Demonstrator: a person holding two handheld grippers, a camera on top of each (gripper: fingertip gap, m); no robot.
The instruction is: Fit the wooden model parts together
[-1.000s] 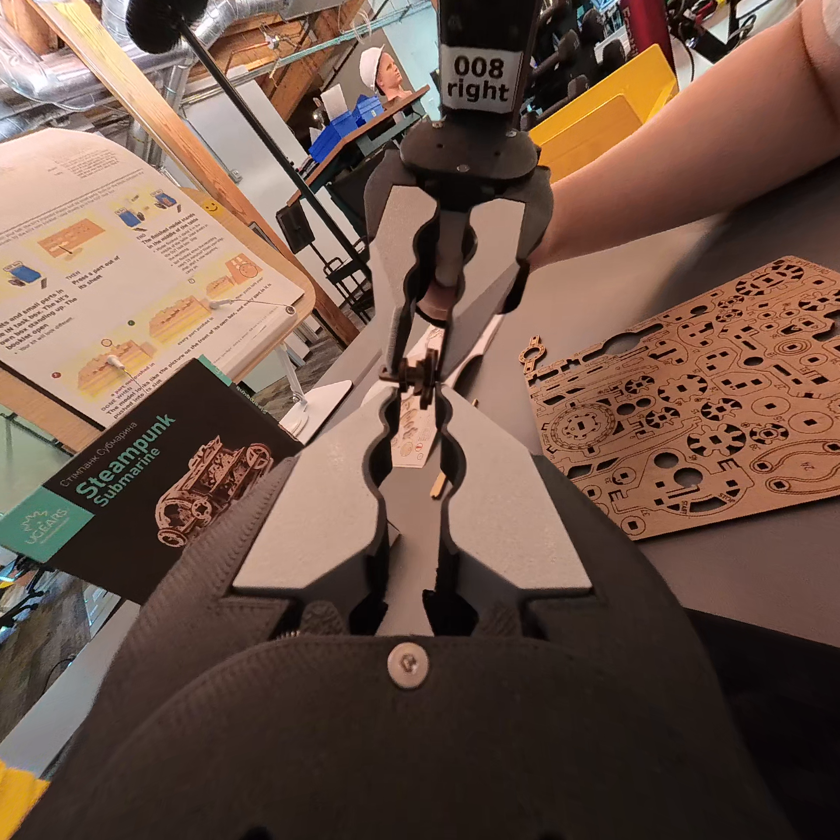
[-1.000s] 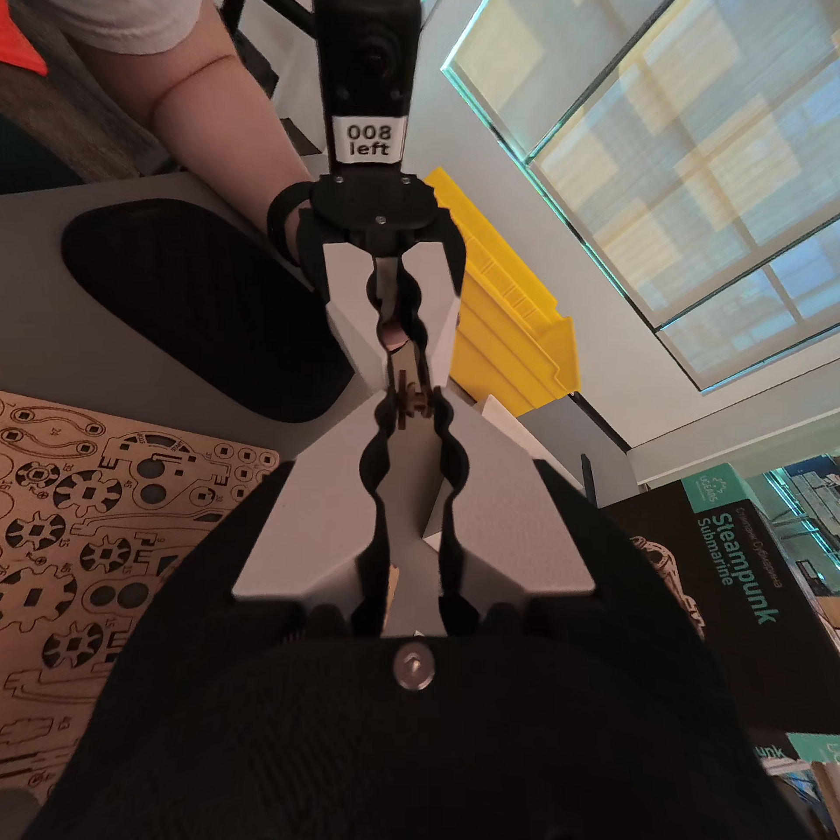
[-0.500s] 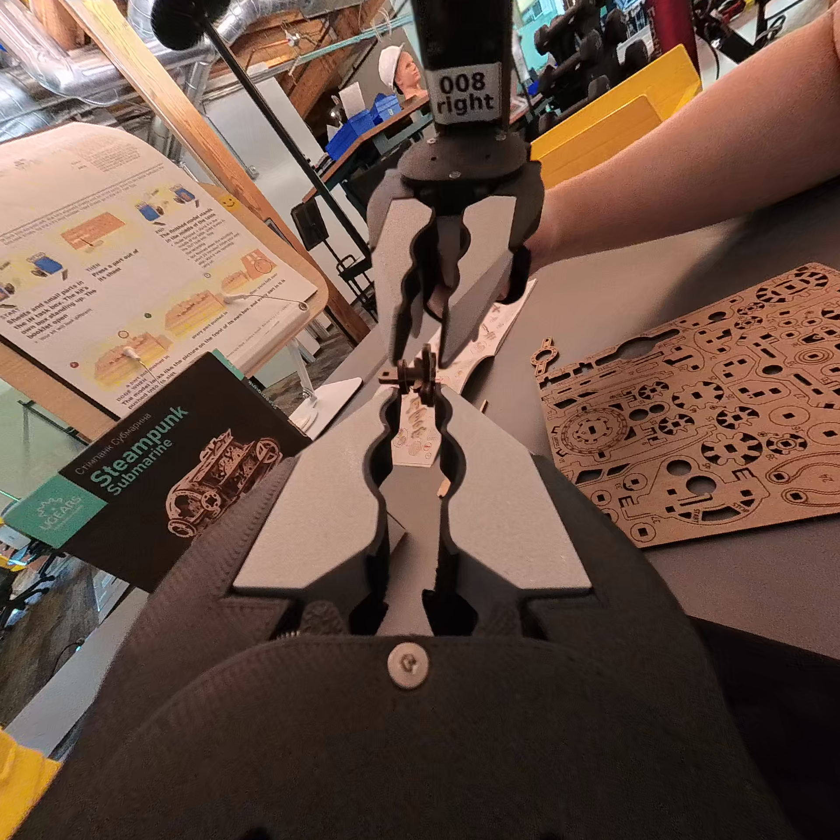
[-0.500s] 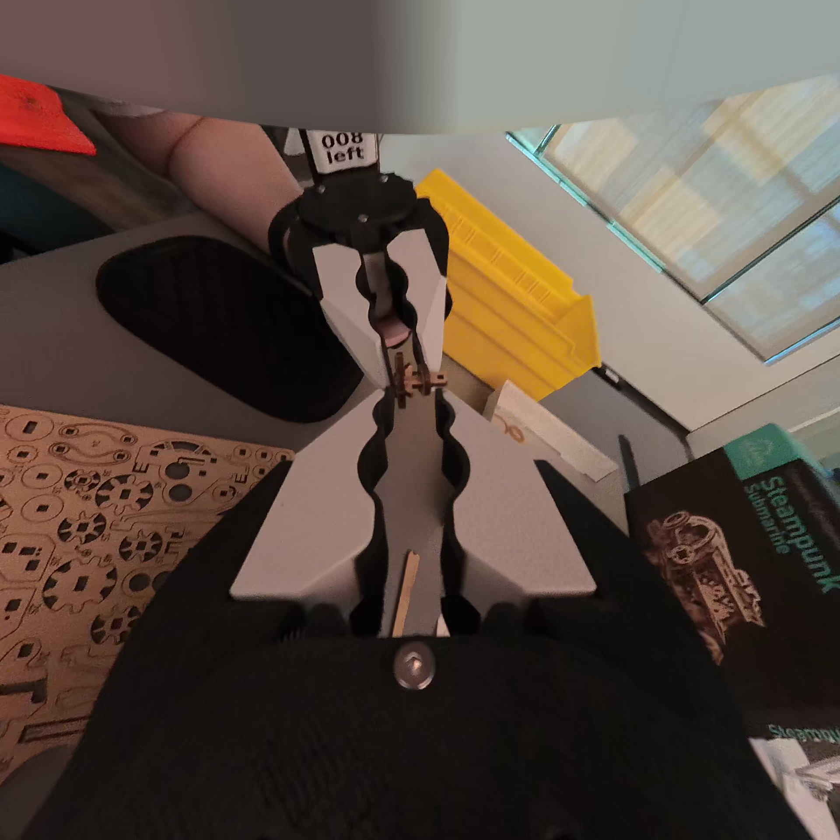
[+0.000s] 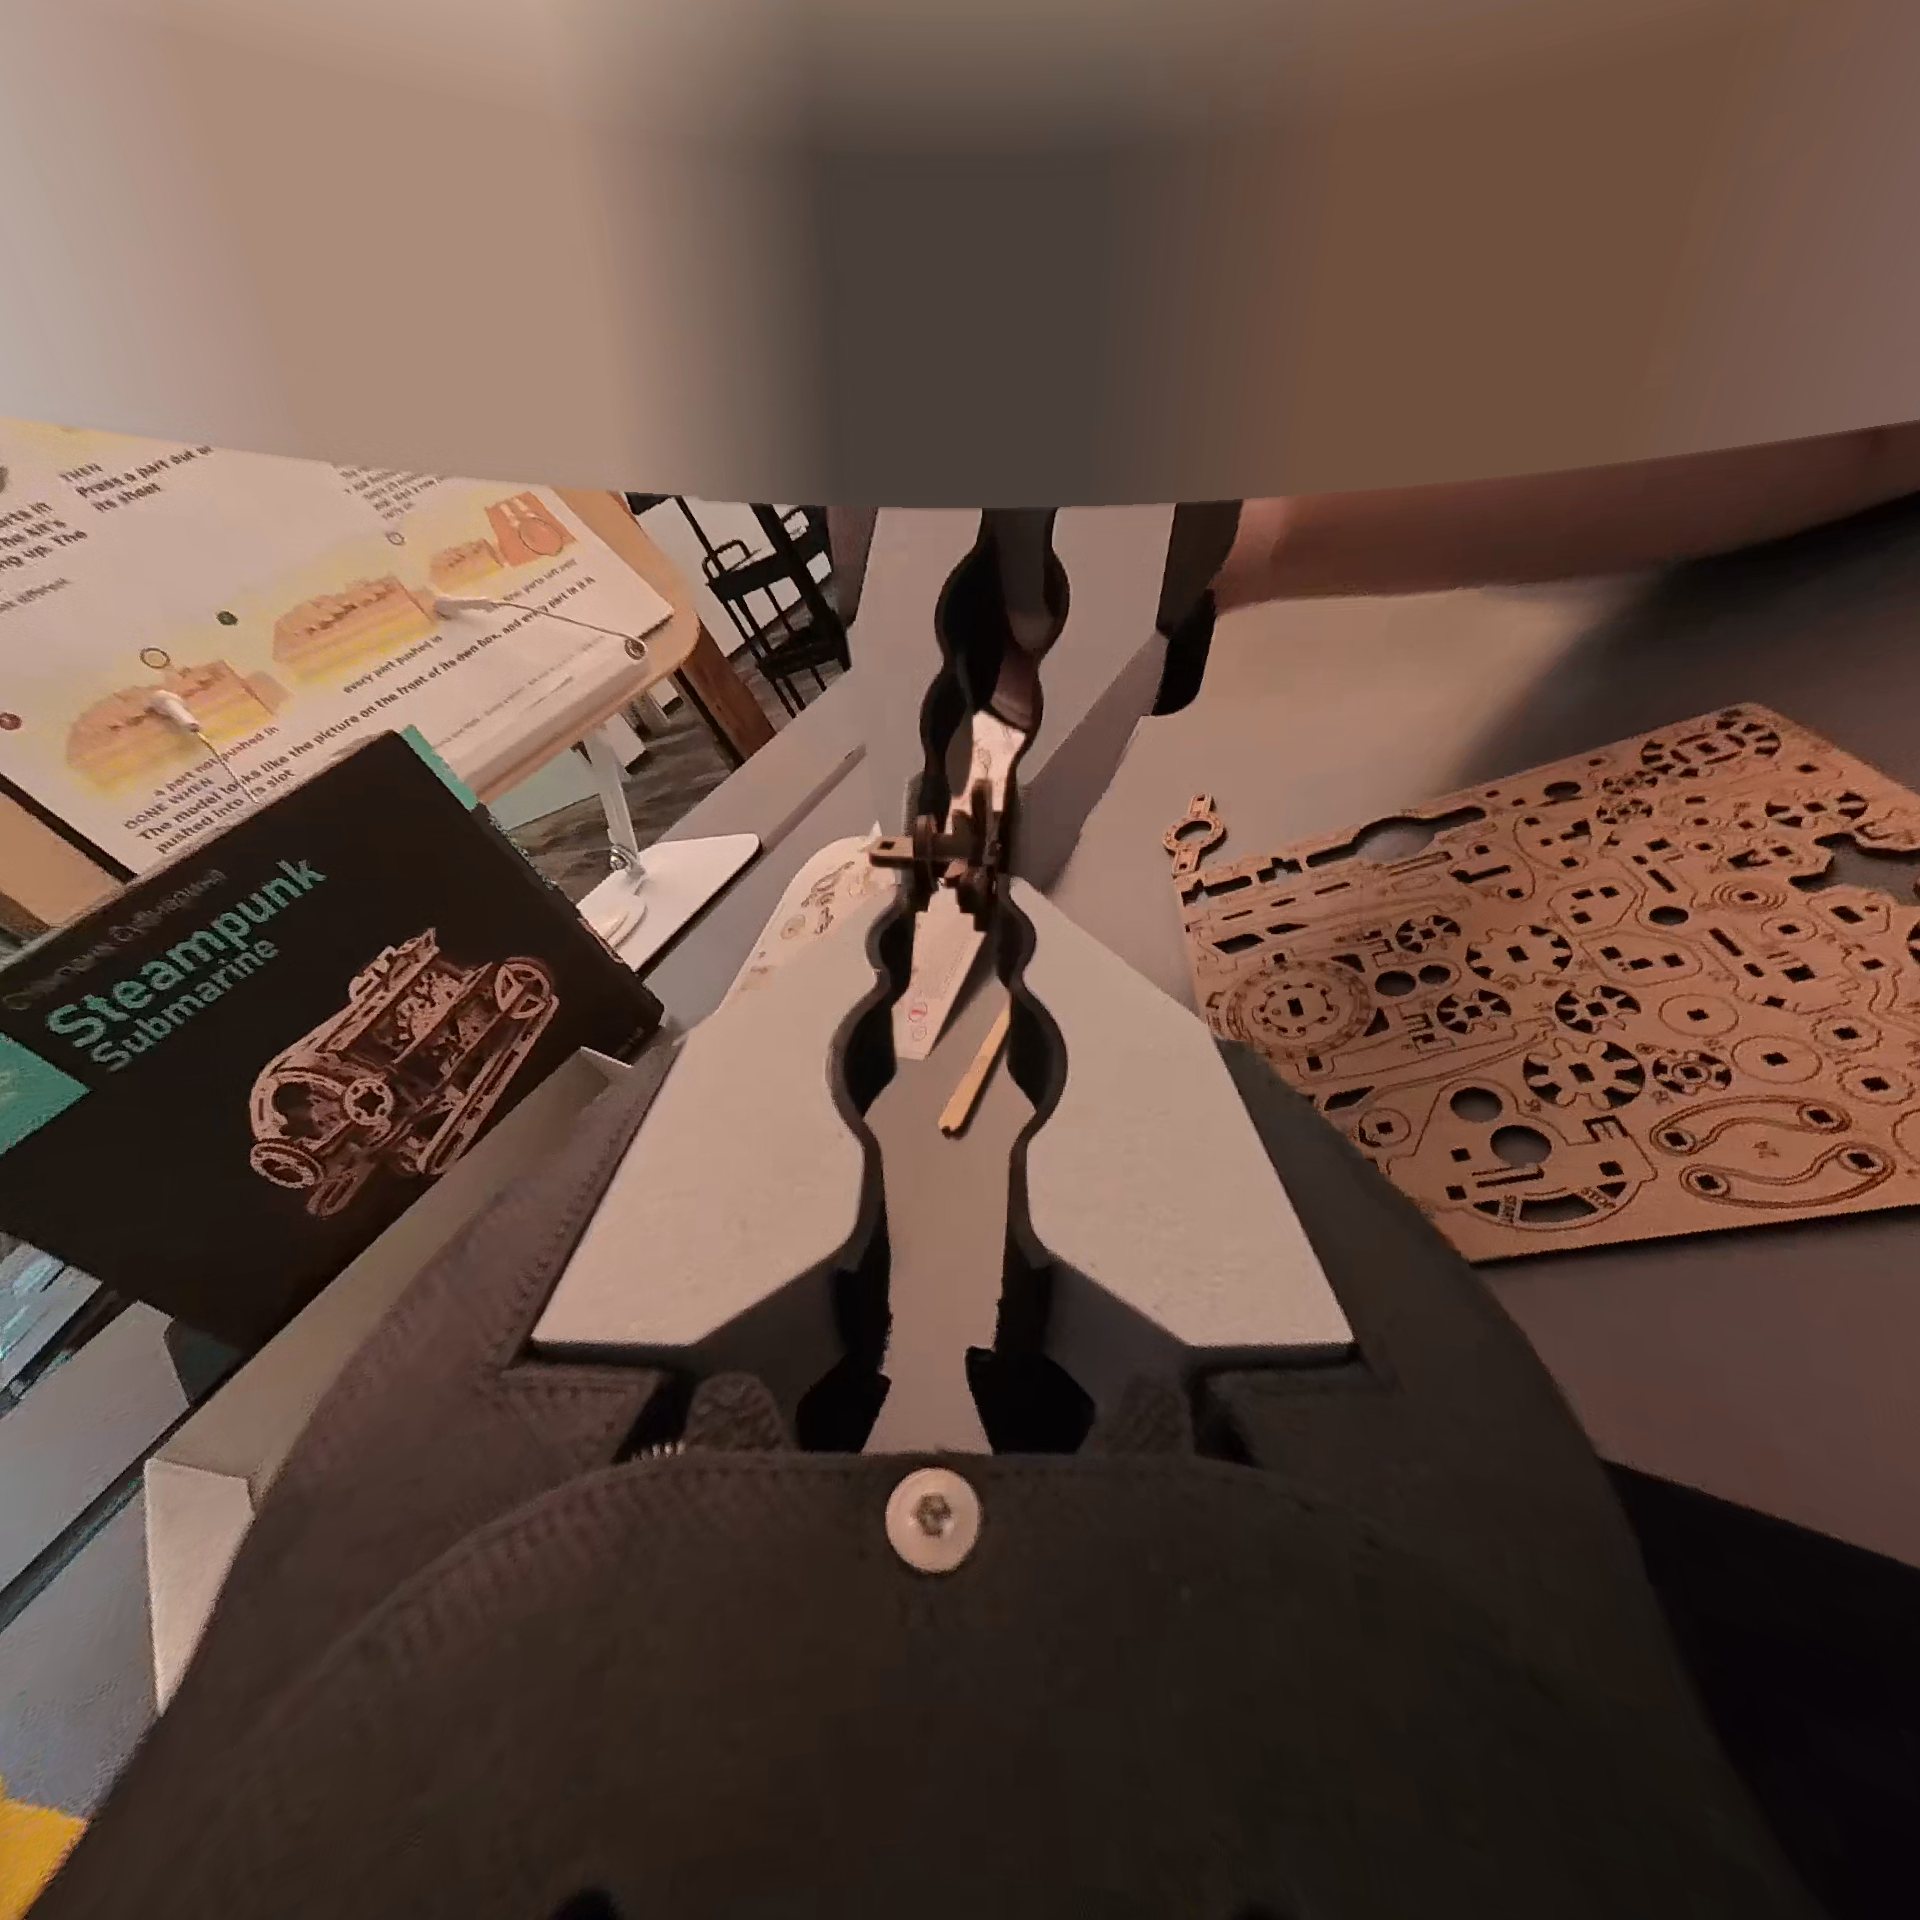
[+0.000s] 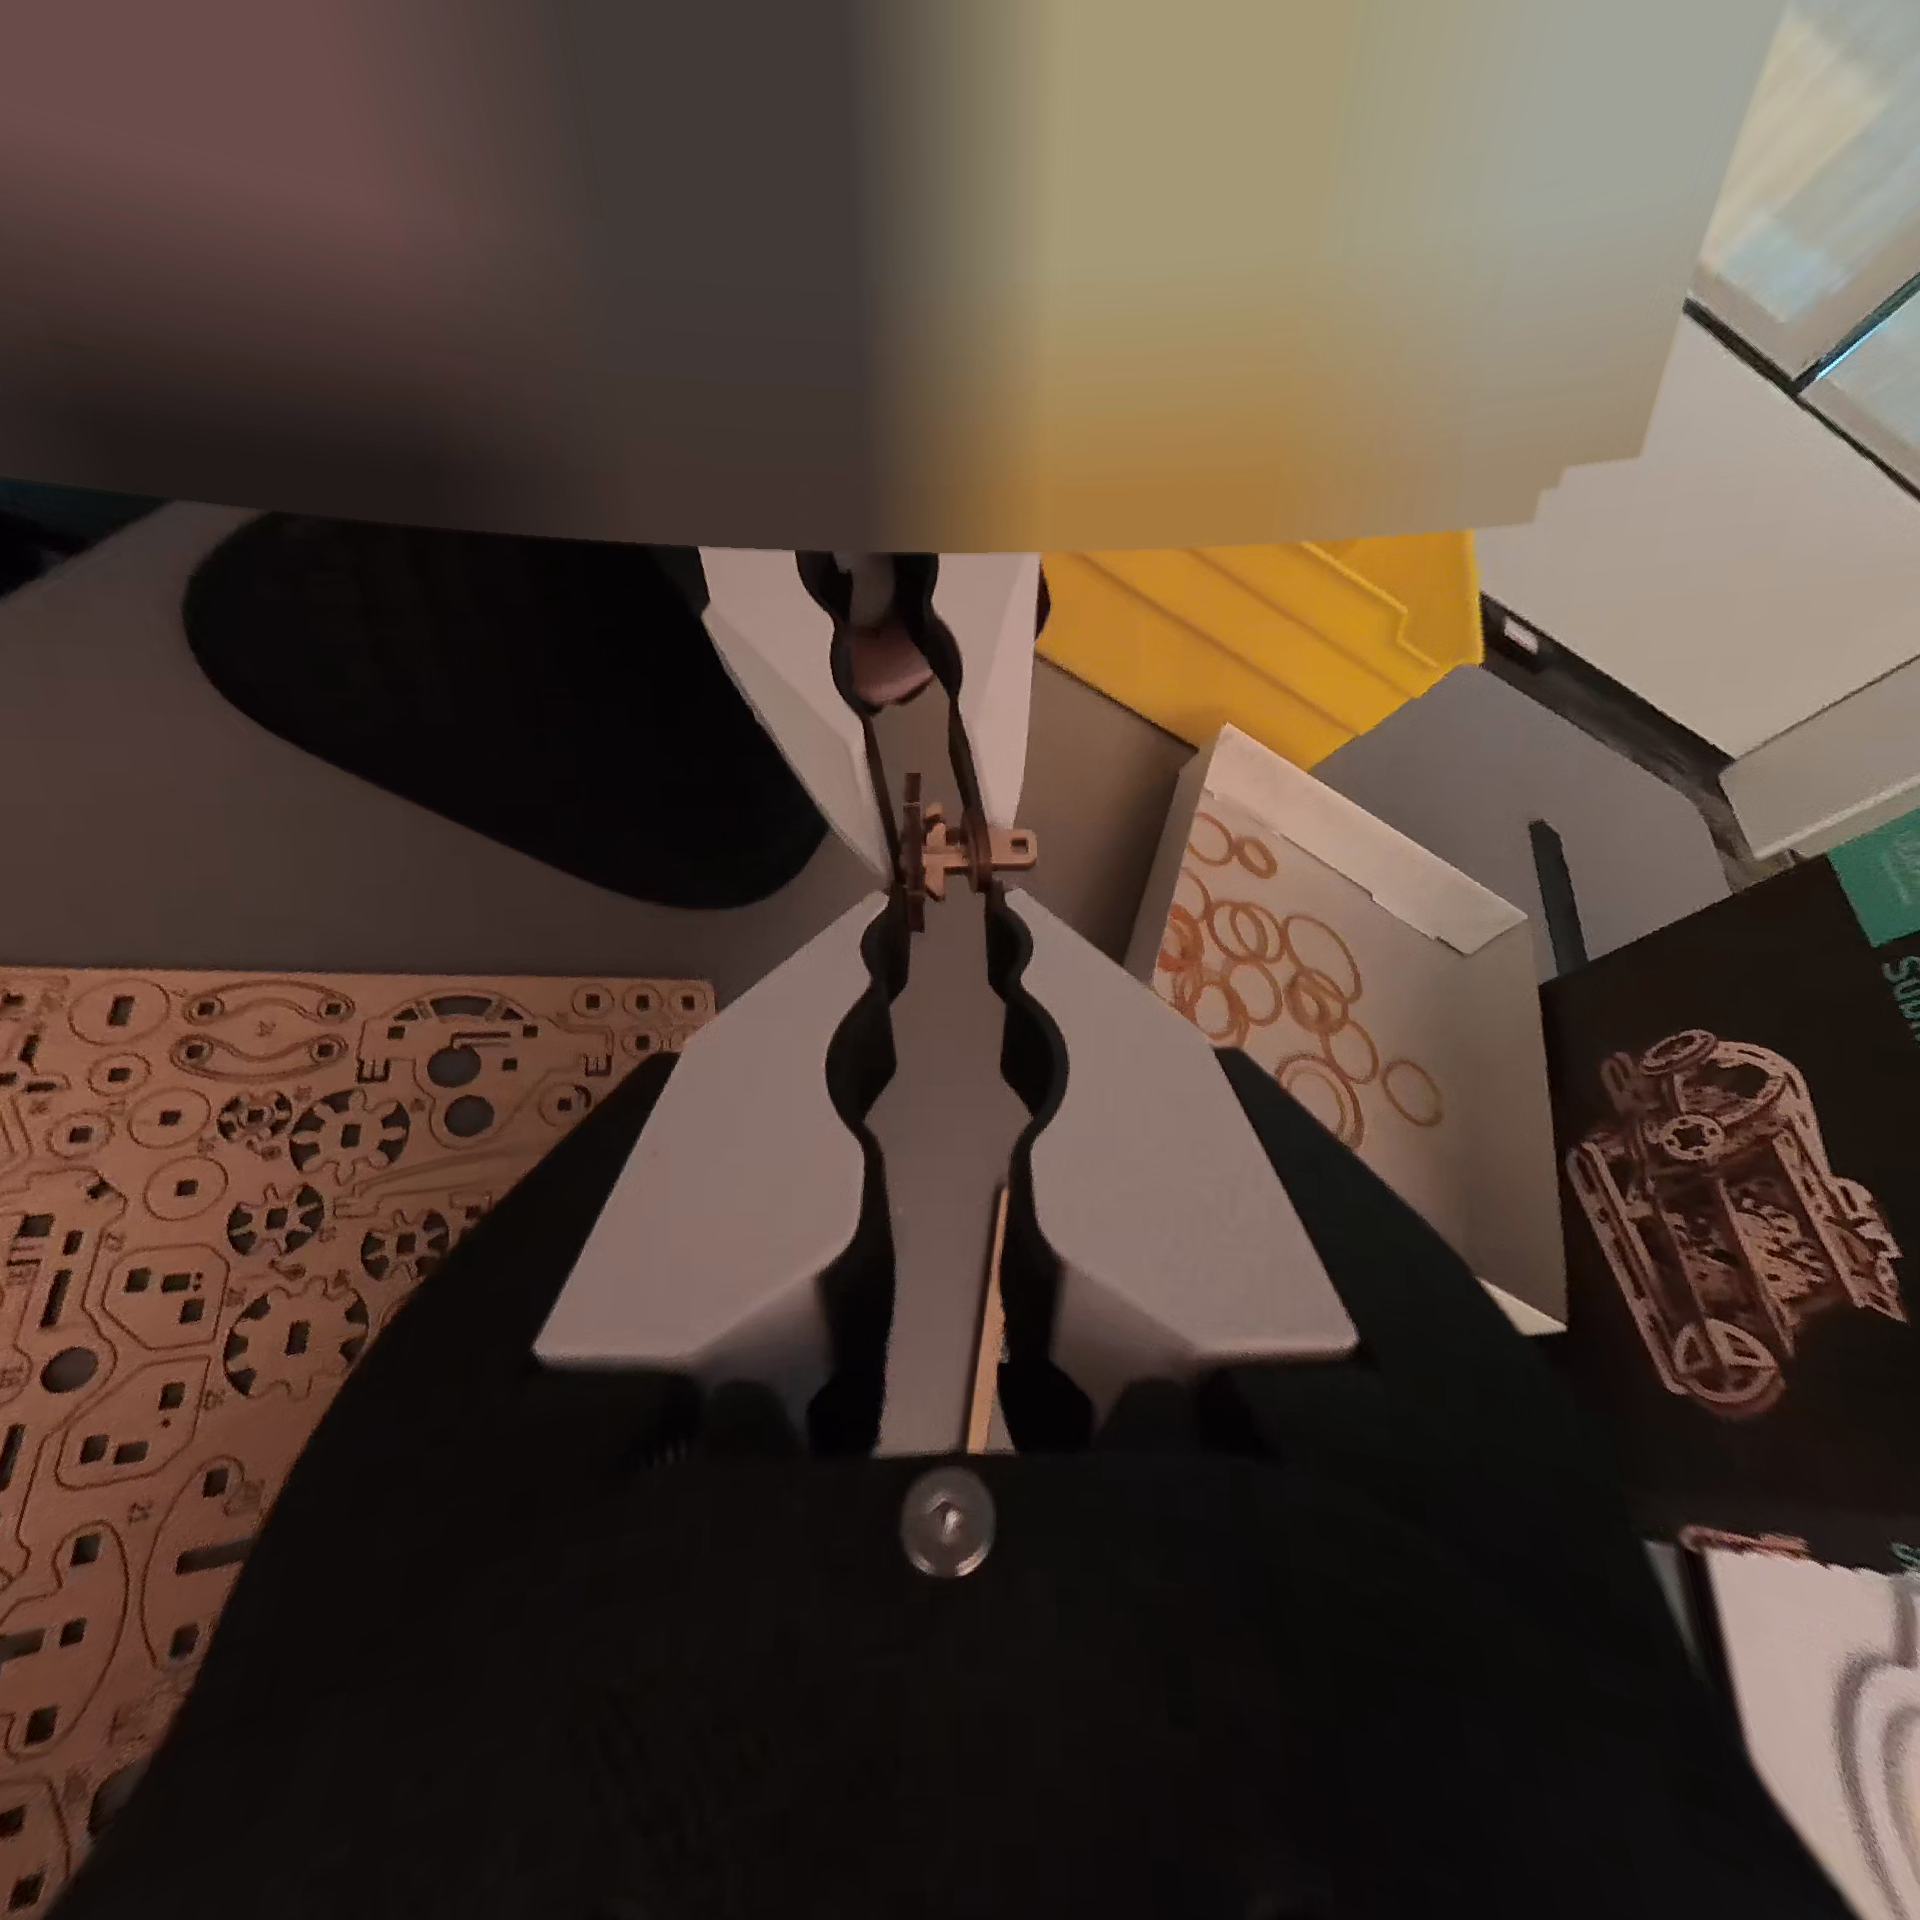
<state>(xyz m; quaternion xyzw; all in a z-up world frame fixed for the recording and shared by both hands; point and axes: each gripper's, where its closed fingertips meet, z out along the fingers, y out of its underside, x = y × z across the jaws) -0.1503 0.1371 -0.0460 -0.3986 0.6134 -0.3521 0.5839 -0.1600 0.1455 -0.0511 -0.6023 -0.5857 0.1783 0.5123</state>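
A small wooden gear assembly on a short axle [image 5: 948, 860] hangs between my two grippers, which meet tip to tip above the grey table. My left gripper [image 5: 953, 906] is shut on it from the near side. The right gripper [image 5: 961, 826] comes from the far side, its tips closed narrowly around the same gears. In the right wrist view the assembly [image 6: 961, 850] sits just beyond my right gripper [image 6: 943, 902], with the left gripper [image 6: 930, 842] pinching the gear and a small disc. The axle end sticks out to the right.
A laser-cut wooden parts sheet [image 5: 1558, 987] lies flat on the table [image 5: 1558, 665] and also shows in the right wrist view [image 6: 208, 1247]. Below the grippers lie a thin wooden stick [image 5: 971, 1081] and a paper strip [image 5: 940, 977]. A black kit box [image 5: 291, 1039], instruction board [image 5: 312, 623], bag of rubber rings [image 6: 1299, 1018], yellow bin [image 6: 1247, 623] and black mat [image 6: 468, 707] surround them.
The right gripper had pulled back off the assembly half a second ago; it has come back onto it. Both grippers now sit lower and closer together. The left has kept its hold.
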